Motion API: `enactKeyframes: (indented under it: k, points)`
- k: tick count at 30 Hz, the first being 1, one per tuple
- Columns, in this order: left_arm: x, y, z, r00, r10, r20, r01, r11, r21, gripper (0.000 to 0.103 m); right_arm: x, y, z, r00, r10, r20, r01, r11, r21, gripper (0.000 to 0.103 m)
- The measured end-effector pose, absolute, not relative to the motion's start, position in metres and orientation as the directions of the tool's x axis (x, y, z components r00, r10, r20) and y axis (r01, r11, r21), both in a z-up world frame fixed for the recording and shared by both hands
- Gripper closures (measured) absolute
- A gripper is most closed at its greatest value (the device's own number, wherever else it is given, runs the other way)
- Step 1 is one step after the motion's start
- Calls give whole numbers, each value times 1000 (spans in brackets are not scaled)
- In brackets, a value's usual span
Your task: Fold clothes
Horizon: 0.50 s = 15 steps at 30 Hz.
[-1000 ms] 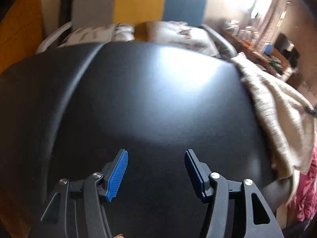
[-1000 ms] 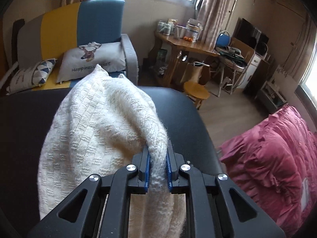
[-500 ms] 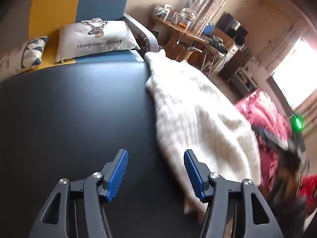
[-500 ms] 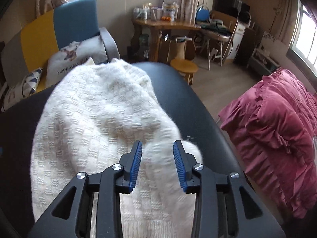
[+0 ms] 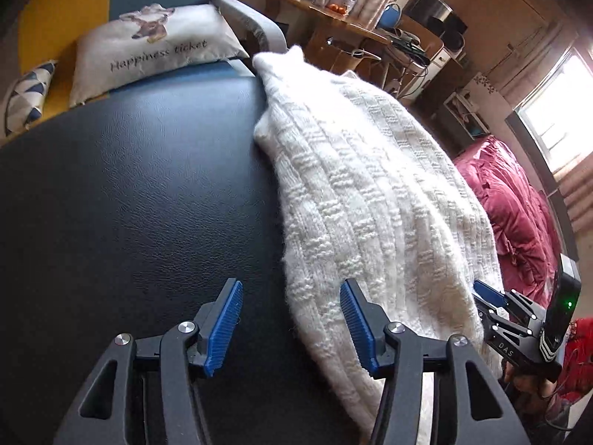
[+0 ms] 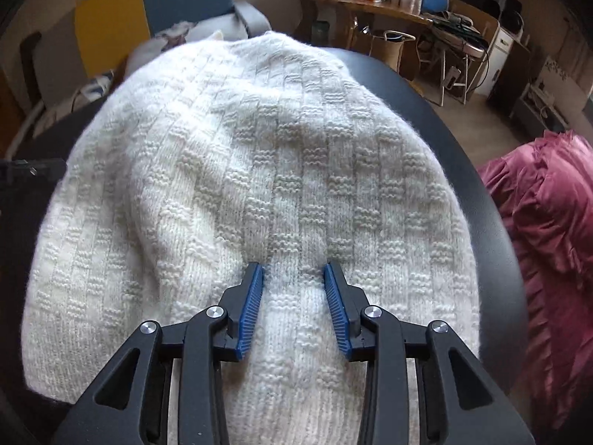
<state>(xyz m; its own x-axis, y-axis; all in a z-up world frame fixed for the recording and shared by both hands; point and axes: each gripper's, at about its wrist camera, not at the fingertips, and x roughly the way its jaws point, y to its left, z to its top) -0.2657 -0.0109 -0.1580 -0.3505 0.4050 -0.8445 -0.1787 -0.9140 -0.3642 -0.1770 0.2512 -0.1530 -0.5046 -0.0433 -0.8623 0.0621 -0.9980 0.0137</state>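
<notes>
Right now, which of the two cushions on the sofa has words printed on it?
The larger pale cushion with the deer picture reads "Happiness ticket"; the smaller cushion shows only blue triangles.

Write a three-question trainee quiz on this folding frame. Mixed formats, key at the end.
1. True or false: the white knit garment lies on the black padded surface.
2. In the right wrist view, what sits past the surface's right edge? A) crimson ruffled bedding B) a green crate C) a bicycle
3. Short answer: is the right claw clamped on the knit?

Key
1. True.
2. A.
3. No. Its pads stand apart with the knit between them, not pinched.
</notes>
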Motion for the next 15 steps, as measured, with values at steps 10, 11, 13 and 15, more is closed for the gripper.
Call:
enactKeyframes:
  k: [10,11,13,15]
  points:
    - [-264,-40,-163,-374,475,-796,-127,-877,-464,49,-170,251,-155,-550,-44,-834,67,-998,8,64]
    - [-267,-45,-165,-365,486,-794,-107,-869,-483,49,-171,251,-156,-552,-45,-833,68,-998,9,64]
    - [-274,-48,-169,-351,491,-797,-85,-865,-495,49,-171,251,-156,-554,-42,-831,67,-998,6,64]
    - [-277,-42,-170,-340,511,-789,-109,-855,-507,49,-173,249,-157,-555,-37,-831,61,-998,3,64]
